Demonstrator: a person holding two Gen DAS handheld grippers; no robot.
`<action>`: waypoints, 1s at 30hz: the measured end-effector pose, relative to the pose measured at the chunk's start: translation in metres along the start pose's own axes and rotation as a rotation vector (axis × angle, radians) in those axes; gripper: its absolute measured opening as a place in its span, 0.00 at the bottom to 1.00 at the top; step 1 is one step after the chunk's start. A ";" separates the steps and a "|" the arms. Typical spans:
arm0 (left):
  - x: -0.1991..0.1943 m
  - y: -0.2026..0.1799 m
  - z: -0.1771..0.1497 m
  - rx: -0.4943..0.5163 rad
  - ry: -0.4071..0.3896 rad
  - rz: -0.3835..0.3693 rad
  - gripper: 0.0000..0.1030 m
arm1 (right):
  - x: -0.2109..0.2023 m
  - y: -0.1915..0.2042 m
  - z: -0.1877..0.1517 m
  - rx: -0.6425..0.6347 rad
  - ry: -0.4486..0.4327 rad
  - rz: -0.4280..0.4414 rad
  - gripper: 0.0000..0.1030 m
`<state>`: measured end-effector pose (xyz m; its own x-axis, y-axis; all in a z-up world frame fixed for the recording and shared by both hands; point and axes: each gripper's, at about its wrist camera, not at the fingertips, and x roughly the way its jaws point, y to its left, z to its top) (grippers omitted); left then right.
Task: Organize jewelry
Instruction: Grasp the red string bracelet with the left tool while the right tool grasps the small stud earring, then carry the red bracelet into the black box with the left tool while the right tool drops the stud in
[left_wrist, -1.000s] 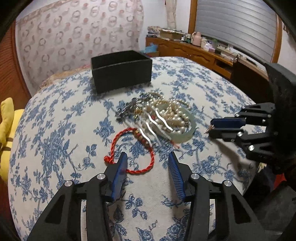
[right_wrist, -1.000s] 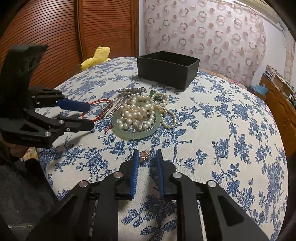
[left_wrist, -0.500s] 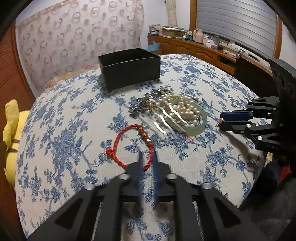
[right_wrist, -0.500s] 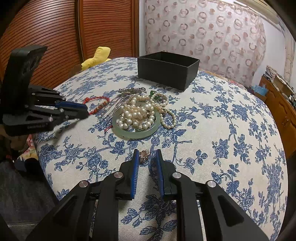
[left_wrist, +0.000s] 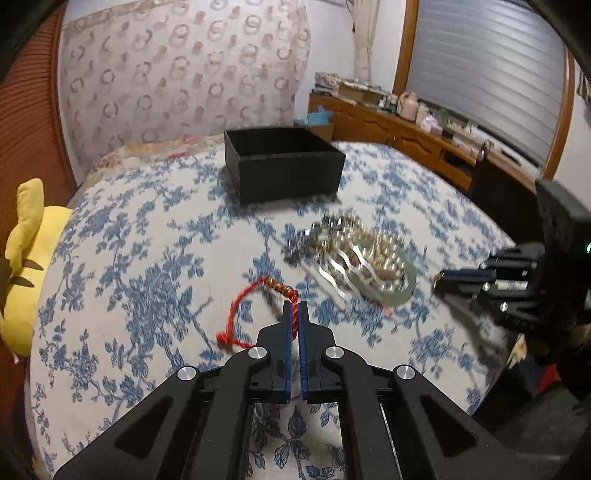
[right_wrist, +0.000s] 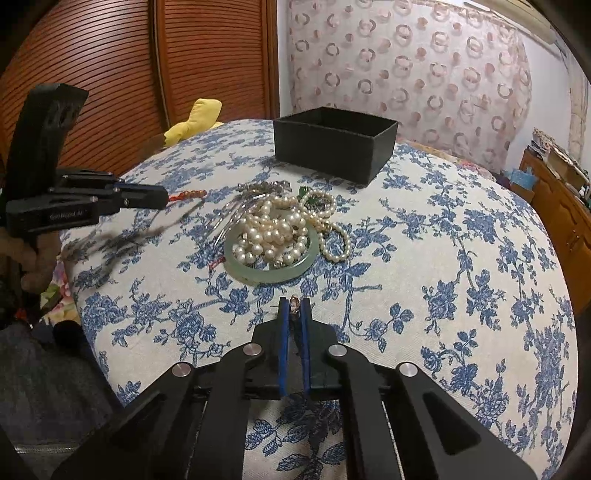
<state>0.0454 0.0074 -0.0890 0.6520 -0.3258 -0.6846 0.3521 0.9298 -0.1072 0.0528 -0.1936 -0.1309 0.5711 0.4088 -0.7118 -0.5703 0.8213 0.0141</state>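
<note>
Since a second ago the left tool (left_wrist: 294, 314) has drawn its blue pads together on the red braided cord bracelet with gold beads (left_wrist: 258, 306), which was lying flat and now trails from the tips with its beaded end raised off the cloth. Over the last half second the right tool (right_wrist: 294, 306) has closed further, and its pads pinch a small rose-gold earring (right_wrist: 294, 305) just above the cloth. Between the two tools lies the rest of the jewelry: a pale green jade bangle (right_wrist: 236, 264) with a heap of cream pearl strands (right_wrist: 275, 229) piled in and over it, and silver wavy hair clips (left_wrist: 341, 267) beside it. Beyond the pile an open black rectangular box (right_wrist: 334, 155) stands well apart from it. Everything rests on a bed covered with a white cloth printed with blue flowers (right_wrist: 461, 240). A yellow plush toy (left_wrist: 27, 258) sits at the bed's edge near ribbed reddish wooden doors (right_wrist: 110, 62); a curtain with pink ring patterns (right_wrist: 406, 62) hangs behind, and a cluttered wooden sideboard (left_wrist: 402, 136) runs under a window with grey slatted blinds (left_wrist: 487, 70).
</note>
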 end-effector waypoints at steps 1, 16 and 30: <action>-0.001 0.000 0.002 -0.001 -0.006 -0.001 0.02 | -0.001 0.000 0.002 0.002 -0.006 0.002 0.07; -0.002 0.009 0.064 -0.005 -0.115 0.001 0.02 | -0.009 -0.019 0.054 -0.010 -0.099 -0.022 0.07; 0.031 0.024 0.137 -0.019 -0.158 0.013 0.02 | 0.040 -0.066 0.146 -0.006 -0.169 -0.055 0.07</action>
<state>0.1659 -0.0040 -0.0141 0.7542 -0.3352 -0.5646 0.3315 0.9366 -0.1133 0.1999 -0.1735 -0.0580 0.6927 0.4247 -0.5829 -0.5383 0.8423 -0.0260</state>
